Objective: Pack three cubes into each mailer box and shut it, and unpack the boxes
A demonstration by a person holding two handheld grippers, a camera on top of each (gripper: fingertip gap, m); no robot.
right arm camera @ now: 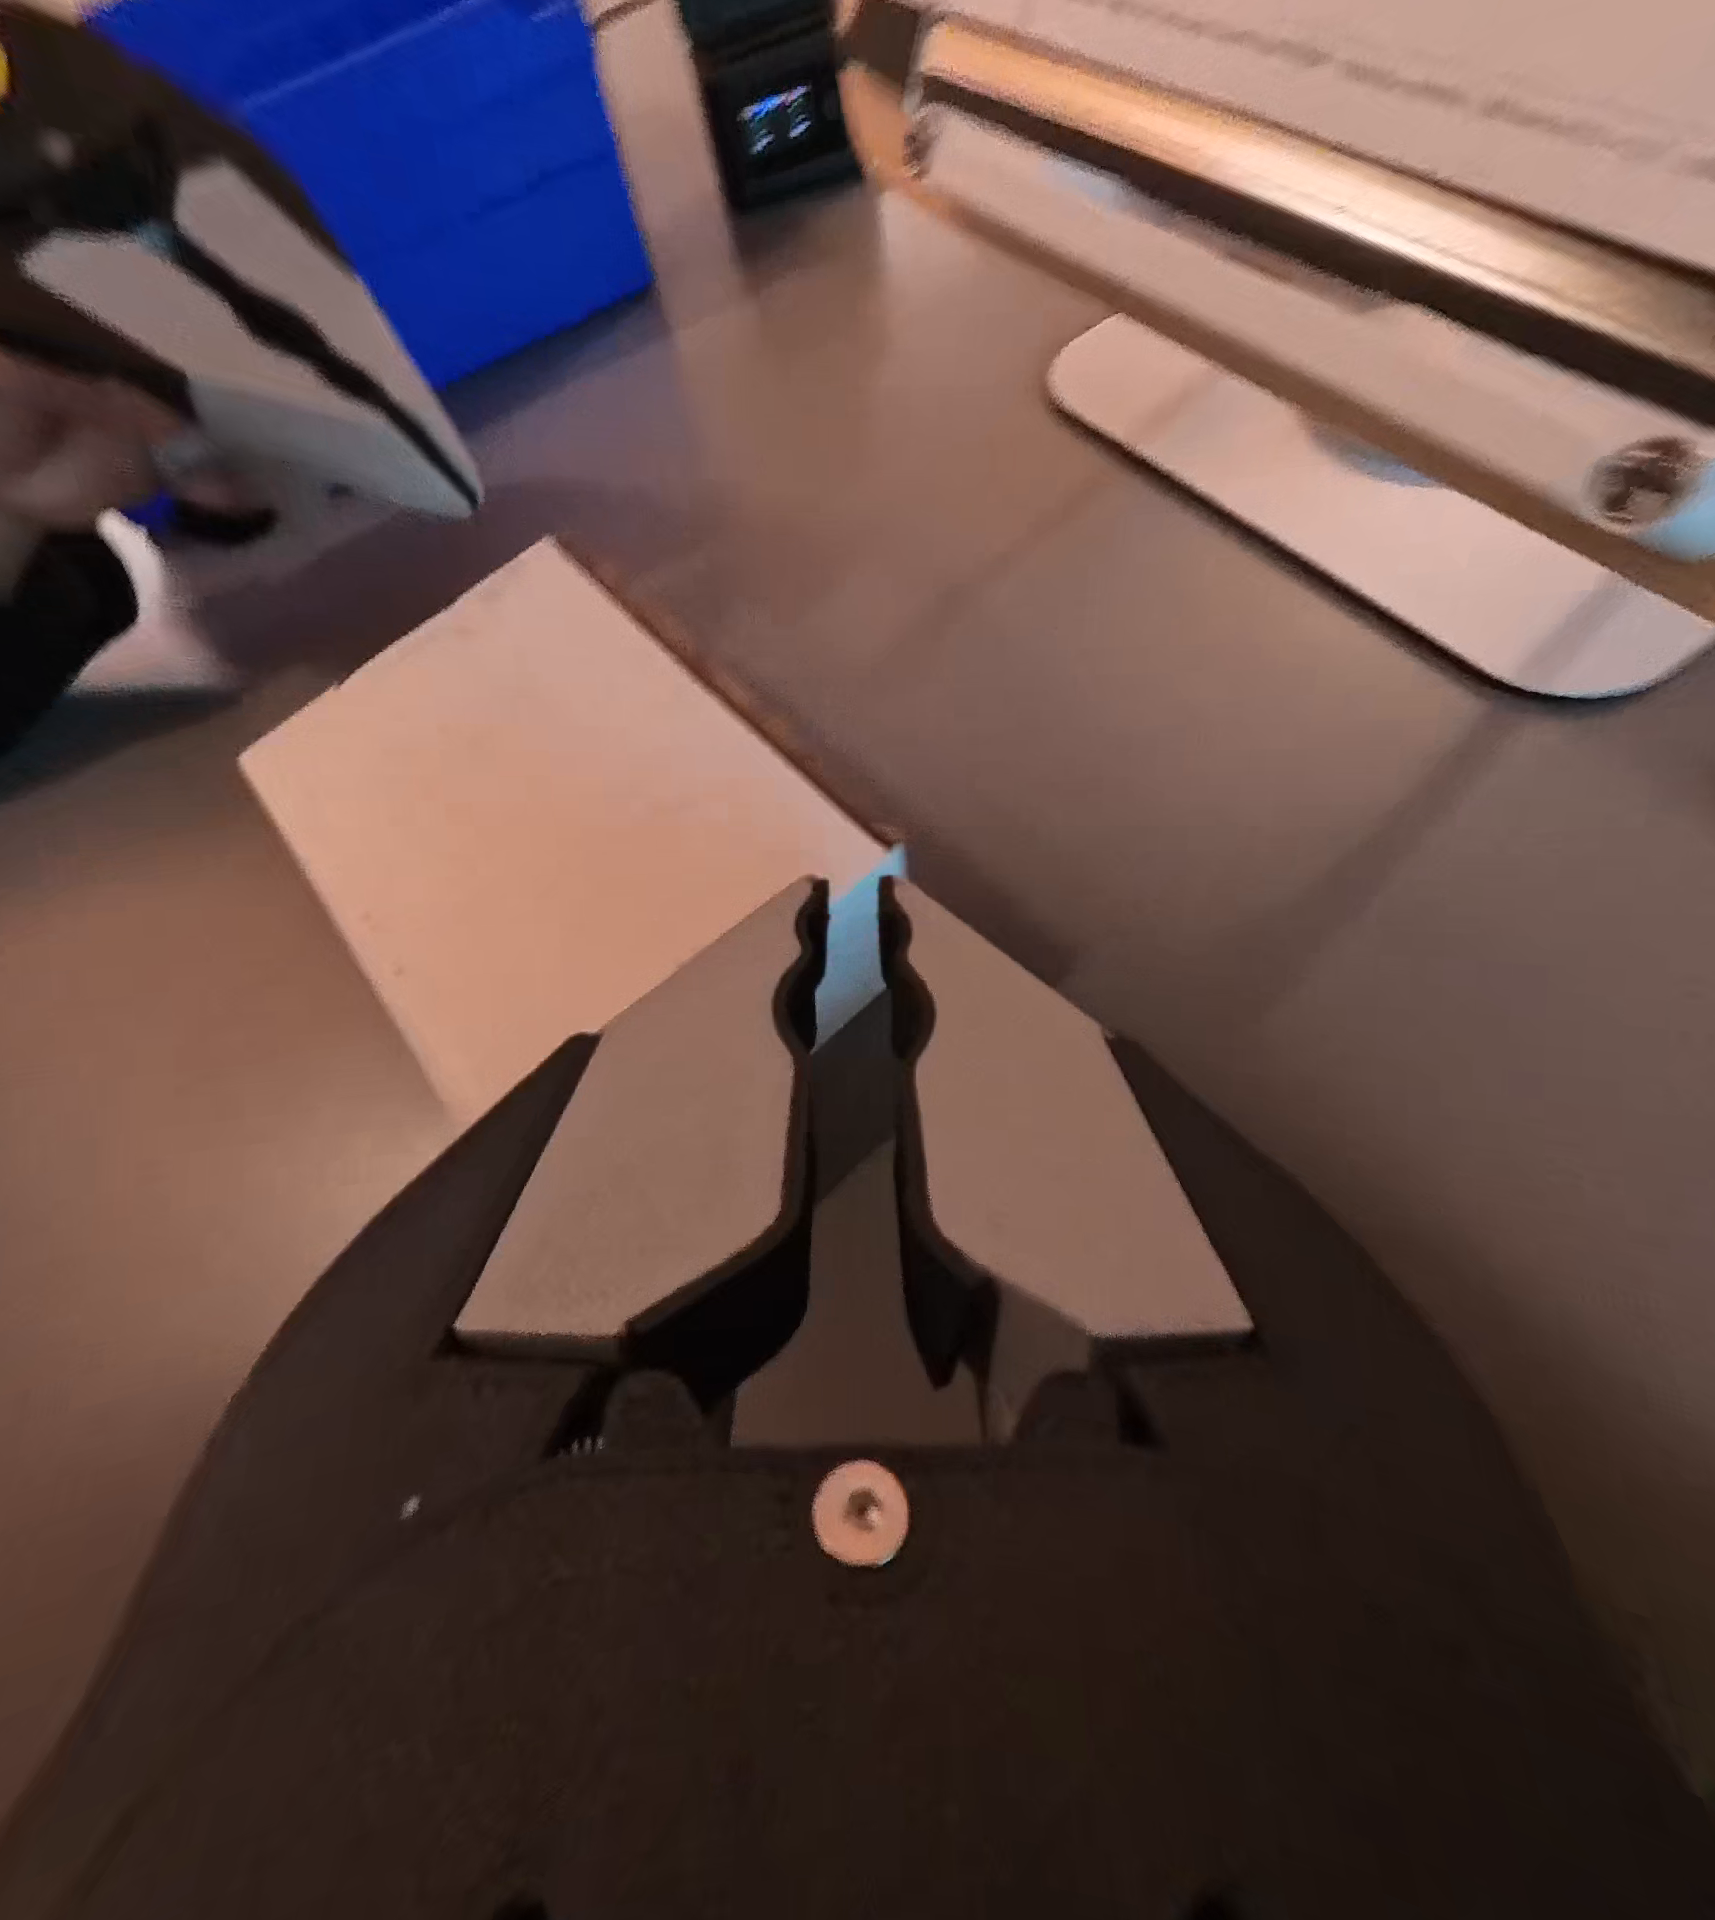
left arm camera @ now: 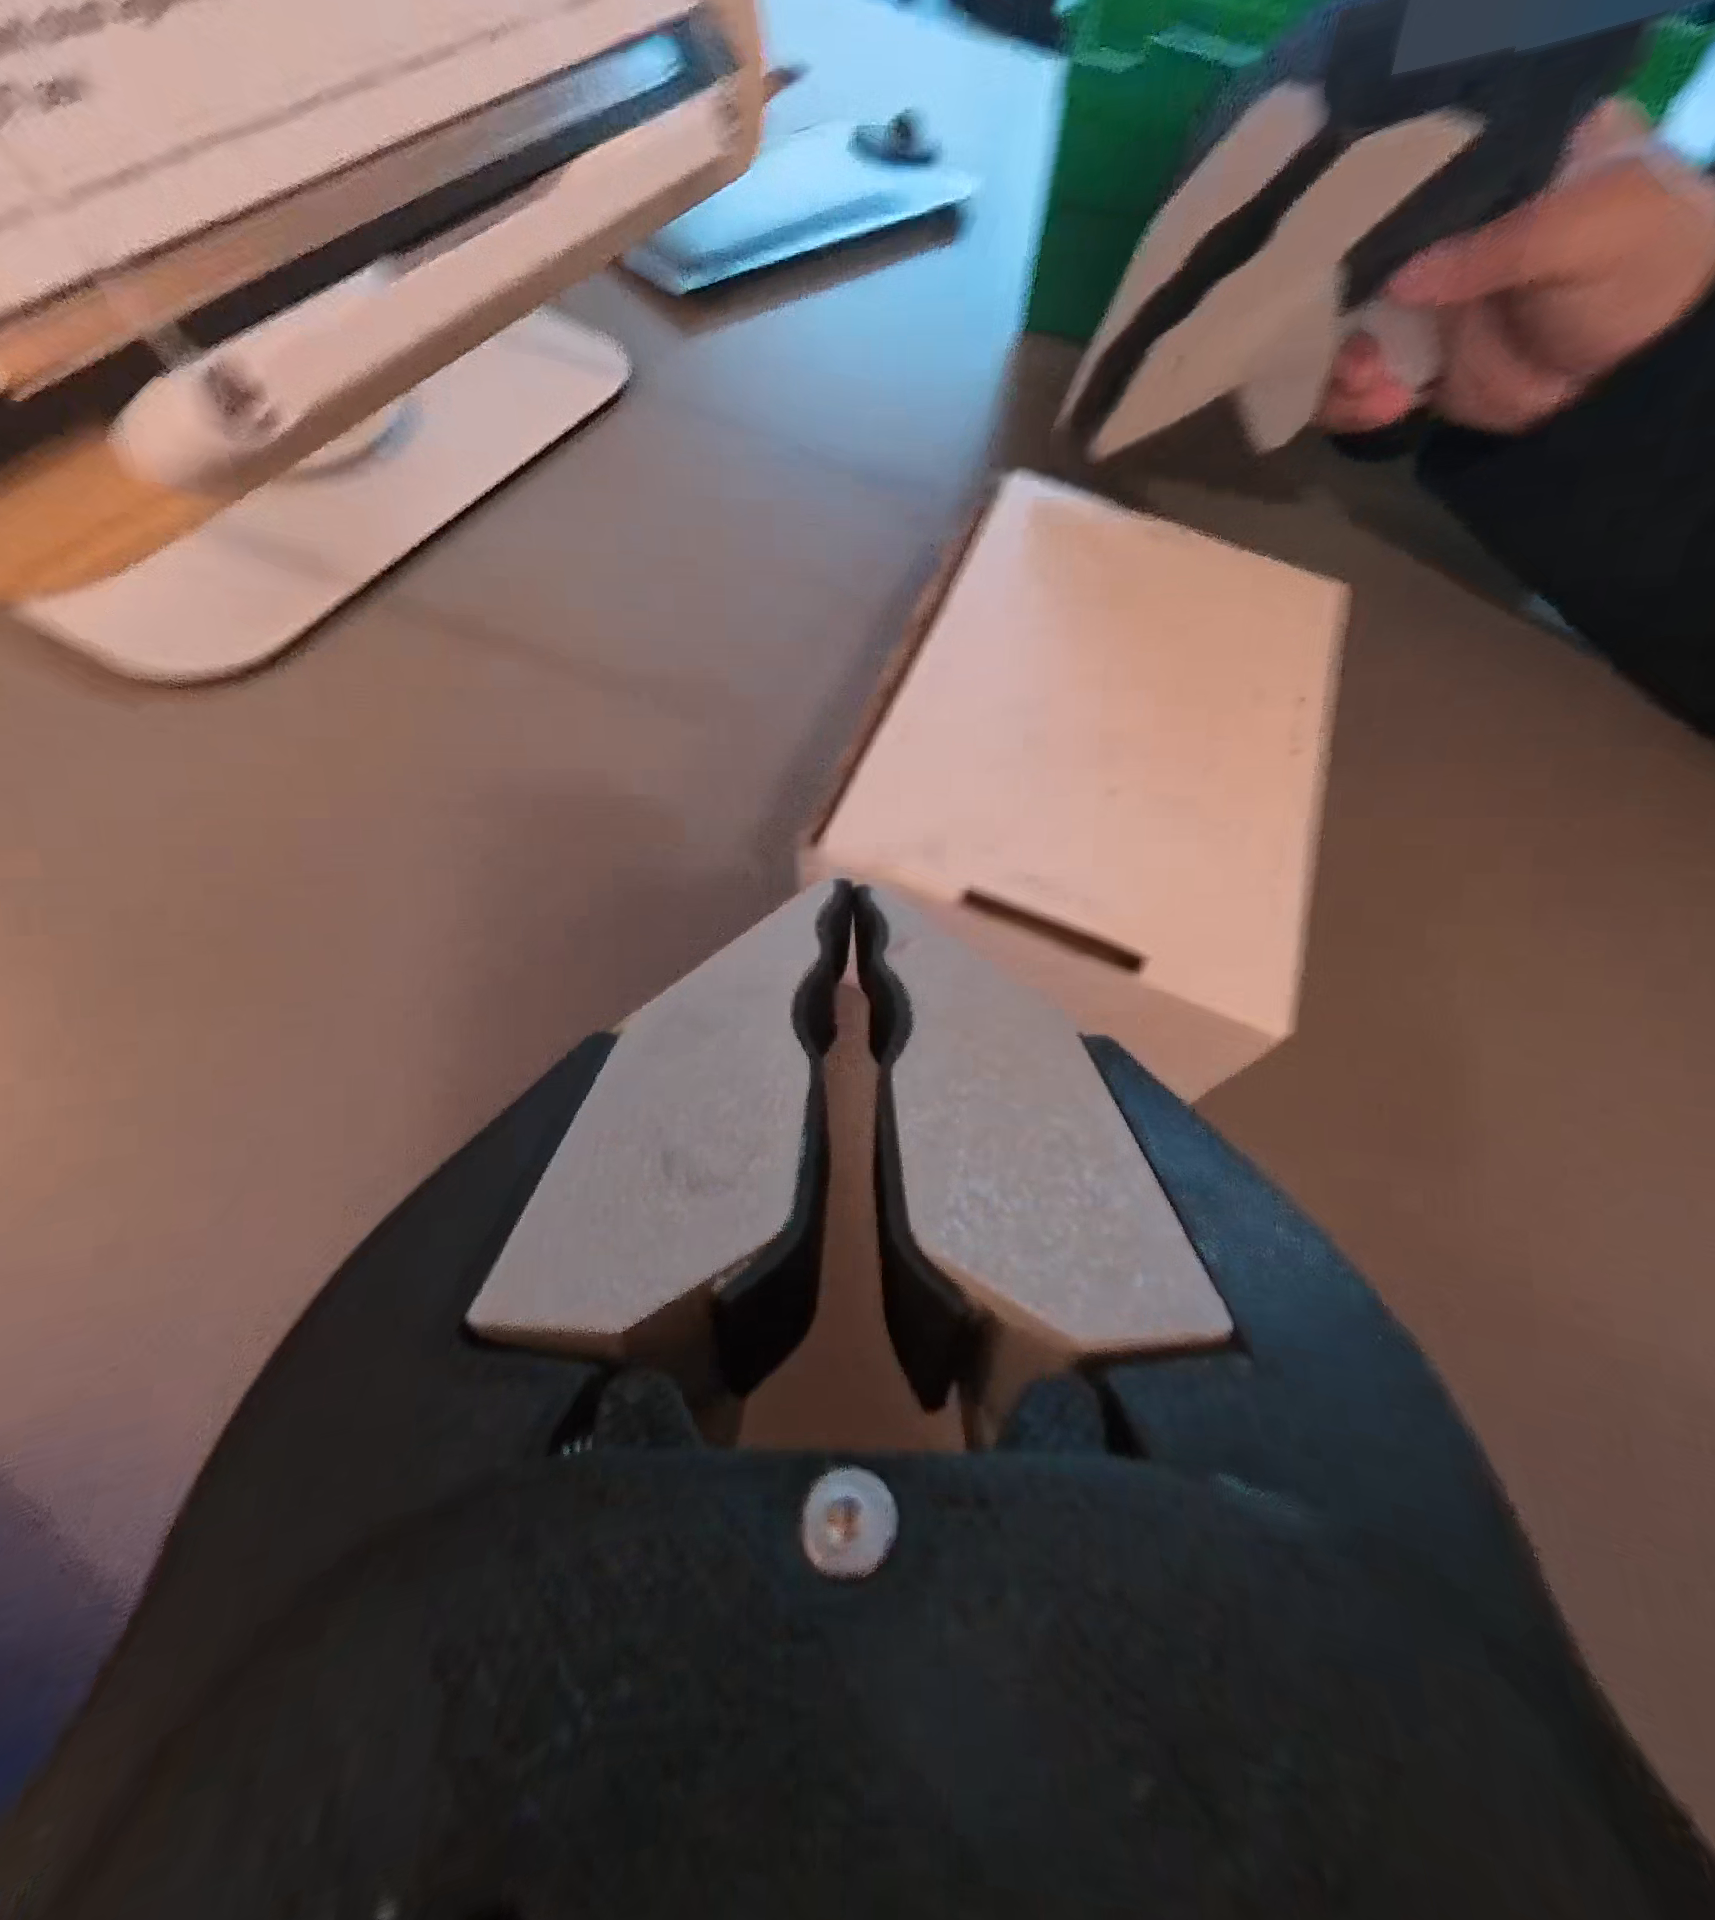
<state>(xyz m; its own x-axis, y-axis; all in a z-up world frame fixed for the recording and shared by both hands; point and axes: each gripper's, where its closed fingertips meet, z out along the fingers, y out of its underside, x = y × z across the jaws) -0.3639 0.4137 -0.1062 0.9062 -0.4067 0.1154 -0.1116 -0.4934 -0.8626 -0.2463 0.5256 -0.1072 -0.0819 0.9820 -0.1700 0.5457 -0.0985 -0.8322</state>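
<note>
A white mailer box [left arm camera: 1092,748] lies shut on the brown table, its flap slot facing my left gripper. My left gripper [left arm camera: 851,902] is shut and empty, with its tips just short of the box's near left corner. My right gripper [right arm camera: 853,896] hovers over the box's [right arm camera: 541,810] near right corner. Its fingers are parted by a narrow gap with nothing between them. Each gripper also shows in the other's view, held above the box's far side: the right one [left arm camera: 1102,431] and the left one [right arm camera: 458,499]. No cubes are in view.
A monitor on a white stand base [left arm camera: 313,520] rises behind the box and also shows in the right wrist view [right arm camera: 1352,499]. A green bin [left arm camera: 1071,208] stands at the back right. A blue bin [right arm camera: 437,177] and a small black device [right arm camera: 780,125] sit at the back left. A flat grey slab [left arm camera: 801,218] lies beyond. Tip to tip, the grippers are about 15 cm apart. The flat grey slab [left arm camera: 801,218] is about 25 cm from my right fingertips and 45 cm from my left.
</note>
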